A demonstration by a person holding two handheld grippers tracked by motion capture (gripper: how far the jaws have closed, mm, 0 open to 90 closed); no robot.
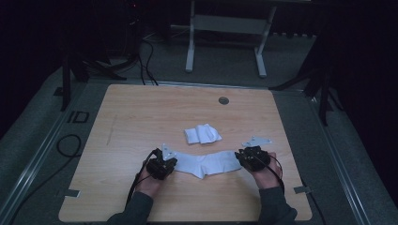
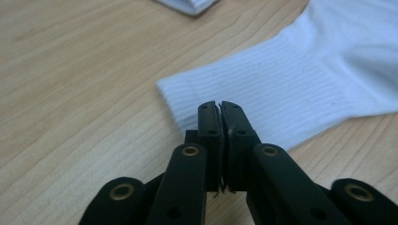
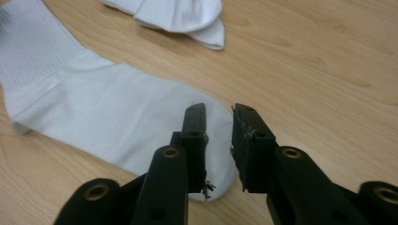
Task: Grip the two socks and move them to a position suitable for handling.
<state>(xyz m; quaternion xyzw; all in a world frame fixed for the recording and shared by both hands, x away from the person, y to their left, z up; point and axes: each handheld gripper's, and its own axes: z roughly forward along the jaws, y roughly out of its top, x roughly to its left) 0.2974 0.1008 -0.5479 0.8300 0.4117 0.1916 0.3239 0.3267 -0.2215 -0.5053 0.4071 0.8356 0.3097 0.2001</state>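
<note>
A white sock (image 1: 206,163) lies flat near the front of the wooden table (image 1: 141,117), with a hand-held gripper at each end. My left gripper (image 2: 219,106) is at the ribbed cuff (image 2: 263,89), its jaws pressed together over the cloth with nothing visible between them. At the toe end (image 3: 141,117), my right gripper (image 3: 218,112) is open, one jaw over the toe and the other over bare wood. In the high view the left gripper (image 1: 172,162) and right gripper (image 1: 241,157) both touch the sock's ends. A second white sock (image 1: 202,133), folded, rests just beyond.
A round grommet (image 1: 223,100) sits near the table's far edge. The folded sock (image 3: 176,16) lies close behind the flat one. Cables (image 1: 70,145) and a metal frame (image 1: 225,42) are on the floor past the table.
</note>
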